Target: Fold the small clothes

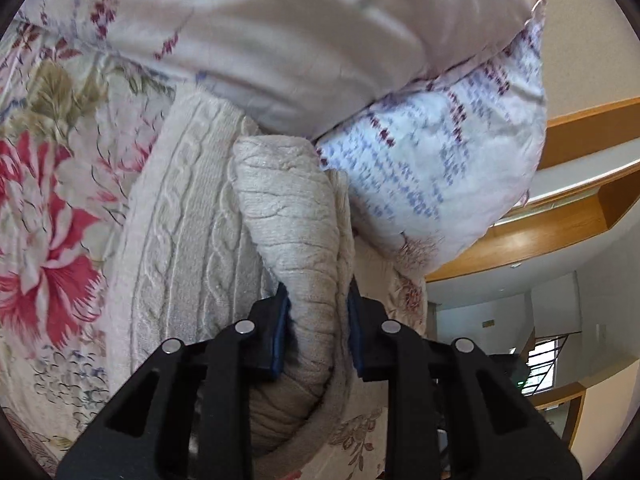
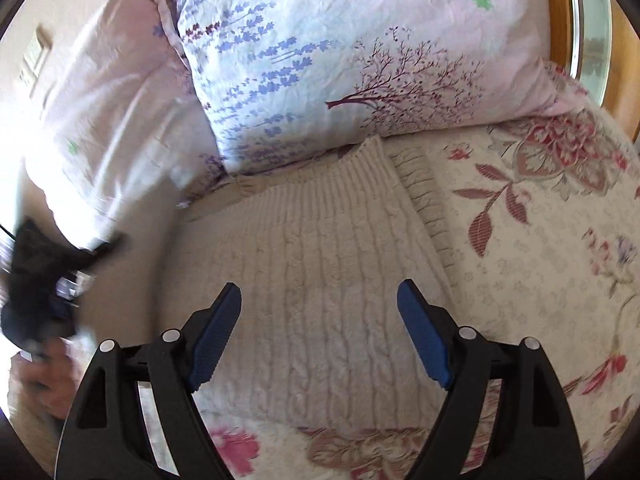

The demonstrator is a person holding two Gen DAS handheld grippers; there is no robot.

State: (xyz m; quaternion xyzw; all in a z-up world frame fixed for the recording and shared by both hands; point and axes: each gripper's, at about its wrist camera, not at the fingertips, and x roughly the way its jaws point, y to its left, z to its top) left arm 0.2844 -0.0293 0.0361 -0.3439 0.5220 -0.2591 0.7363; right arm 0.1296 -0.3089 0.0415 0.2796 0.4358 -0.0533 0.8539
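A floral bedspread (image 2: 540, 240) covered the bed, with a lavender-printed pillow (image 2: 340, 60) at the far end. The cream cable-knit sweater (image 2: 320, 280) lay flat on the spread, its far edge just beside the pillow. The left gripper (image 1: 318, 320) was clamped on a bunched fold of it (image 1: 288, 216), while the right gripper (image 2: 320, 328) hung over its middle, jaws spread wide and holding nothing.

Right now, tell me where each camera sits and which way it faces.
Left wrist: on the left gripper, facing the pillows; its fingers clamp a bunched part of the cream cable-knit sweater.
Right wrist: on the right gripper, tilted down, jaws open above the sweater; a blurred hand shows at left.
Shared: sweater, floral quilt, lavender-print pillow.
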